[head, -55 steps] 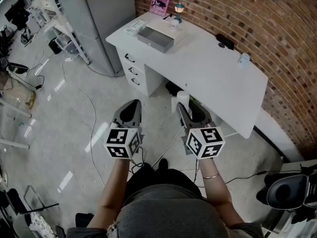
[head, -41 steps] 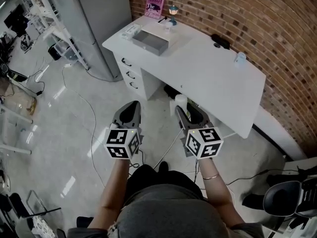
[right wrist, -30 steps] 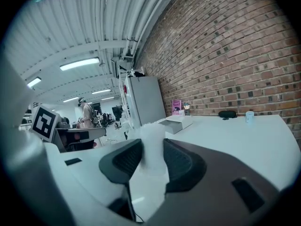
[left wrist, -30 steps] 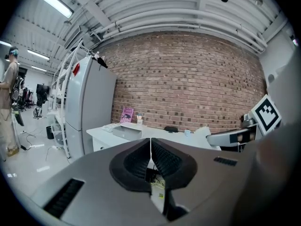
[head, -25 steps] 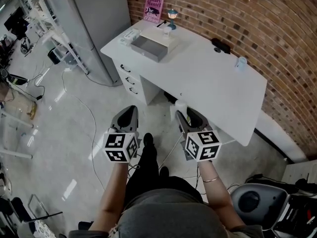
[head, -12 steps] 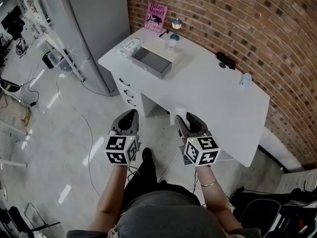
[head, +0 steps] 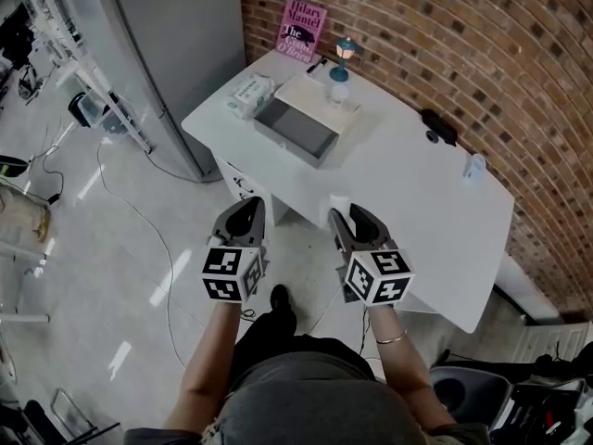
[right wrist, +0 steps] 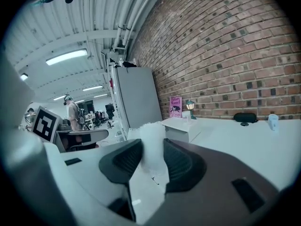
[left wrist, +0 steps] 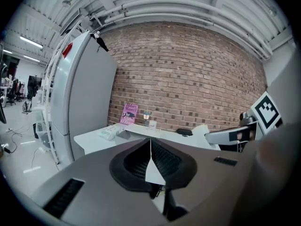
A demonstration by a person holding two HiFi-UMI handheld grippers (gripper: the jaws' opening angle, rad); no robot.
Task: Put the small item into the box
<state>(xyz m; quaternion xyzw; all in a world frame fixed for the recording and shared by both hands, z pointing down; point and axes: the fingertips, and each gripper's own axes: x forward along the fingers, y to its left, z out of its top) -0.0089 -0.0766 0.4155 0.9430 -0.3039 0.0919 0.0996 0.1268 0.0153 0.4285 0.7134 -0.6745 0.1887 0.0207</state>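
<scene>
White, fuzzy-edged small item [right wrist: 151, 138] sits pinched in the right tongs [right wrist: 153, 163]. The jaws are closed on its lower part w/ a pad on either side, and its top pokes out past the tips. Left tongs [left wrist: 150, 157] are closed tip to tip w/ nothing between. In the head view both are held side by side above the floor, just short of the near edge of the bench [head: 417, 193], so the item is well apart from the box.

Item looks light & soft, prob. foam or wadded tissue, so it should squash rather than slip, and it doesn't look fragile. The present hold on the lower body seems adequate; squeezing harder would likely only deform it. Its long axis runs along the jaws, free end pointing fwd toward the bench.

Farther on, the grey open box [head: 296, 130] lies toward the bench's left end. Beyond it a pink book [head: 303, 28] leans on the brick wall [head: 482, 44] at the far left corner.
</scene>
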